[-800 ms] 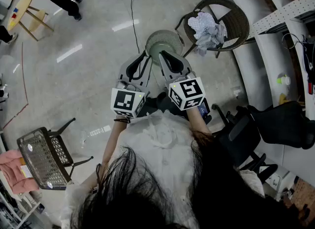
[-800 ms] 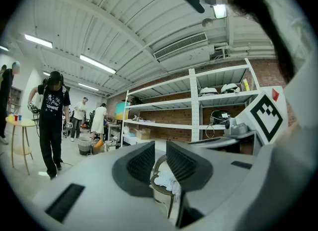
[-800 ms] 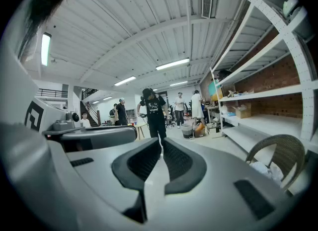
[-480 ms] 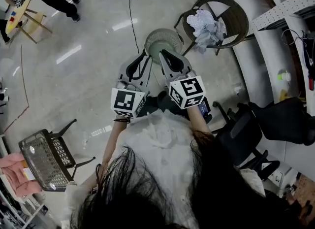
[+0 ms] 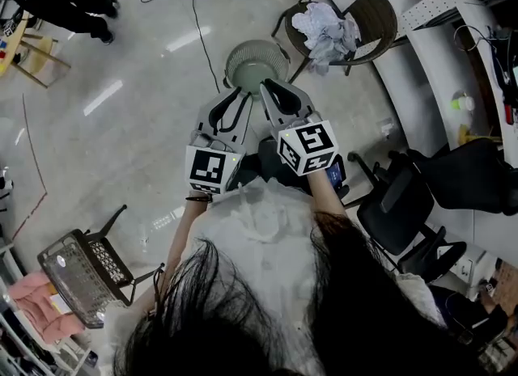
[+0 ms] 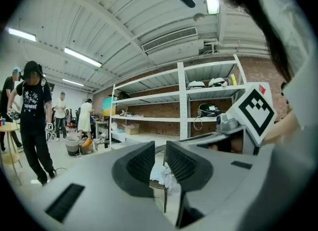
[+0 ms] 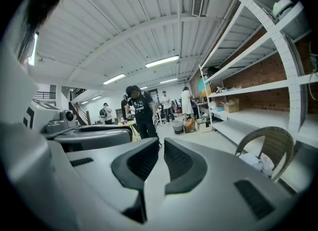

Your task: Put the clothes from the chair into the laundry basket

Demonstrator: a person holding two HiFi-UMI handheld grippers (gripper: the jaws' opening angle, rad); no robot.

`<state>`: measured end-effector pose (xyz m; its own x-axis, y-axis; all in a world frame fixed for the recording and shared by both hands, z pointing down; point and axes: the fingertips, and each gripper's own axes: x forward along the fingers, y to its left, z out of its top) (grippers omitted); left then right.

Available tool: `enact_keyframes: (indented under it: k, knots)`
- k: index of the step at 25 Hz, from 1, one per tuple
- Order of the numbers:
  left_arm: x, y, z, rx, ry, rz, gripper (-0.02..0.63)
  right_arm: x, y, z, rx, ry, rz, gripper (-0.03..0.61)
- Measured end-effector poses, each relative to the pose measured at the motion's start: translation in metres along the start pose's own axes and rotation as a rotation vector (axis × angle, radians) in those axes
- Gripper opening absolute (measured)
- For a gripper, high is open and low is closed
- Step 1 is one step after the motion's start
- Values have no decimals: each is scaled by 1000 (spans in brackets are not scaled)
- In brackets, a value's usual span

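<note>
The clothes (image 5: 324, 27) lie heaped on the seat of the wicker chair (image 5: 382, 12), at about 1 o'clock in the head view. The round laundry basket (image 5: 243, 49) stands on the floor at 12 o'clock, just beyond both grippers. The left gripper (image 5: 236, 91) has its fingers drawn together, pinching nothing. The right gripper (image 5: 265, 85) beside it likewise has its fingers pressed together, empty.

We hold the left gripper (image 5: 233, 99) and right gripper (image 5: 271, 90) side by side before the laundry basket (image 5: 255, 57); clothes (image 5: 324, 28) lie heaped on the chair (image 5: 382, 12).
</note>
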<state>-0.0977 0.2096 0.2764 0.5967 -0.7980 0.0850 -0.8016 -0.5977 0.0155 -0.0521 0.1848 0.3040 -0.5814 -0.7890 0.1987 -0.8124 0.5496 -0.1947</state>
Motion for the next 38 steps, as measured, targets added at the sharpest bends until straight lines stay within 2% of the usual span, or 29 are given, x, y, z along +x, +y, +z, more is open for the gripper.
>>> enact_keyframes:
  k: [8,16,23,26,32,35,38]
  knots:
    - [50,0,0,-5,22,-48,84,6,-63,7,36,13,-76,46]
    - [146,5,-10,3,61,-31,84,27,-183,11,87,43,-121,46]
    - [249,-3,-24,16,111,-49,84,45,-291,8,132,93,-130,46]
    - [290,-9,-40,17,141,-63,84,50,-337,-4,136,128,-135,46]
    - [350,2,-83,-76,189,-15,84,63,-427,-43,157,202,-139,46]
    - [384,1,-106,-73,223,-10,84,72,-473,-72,152,256,-147,46]
    - [423,-4,-124,-64,234,-38,84,86,-517,-104,135,314,-158,46]
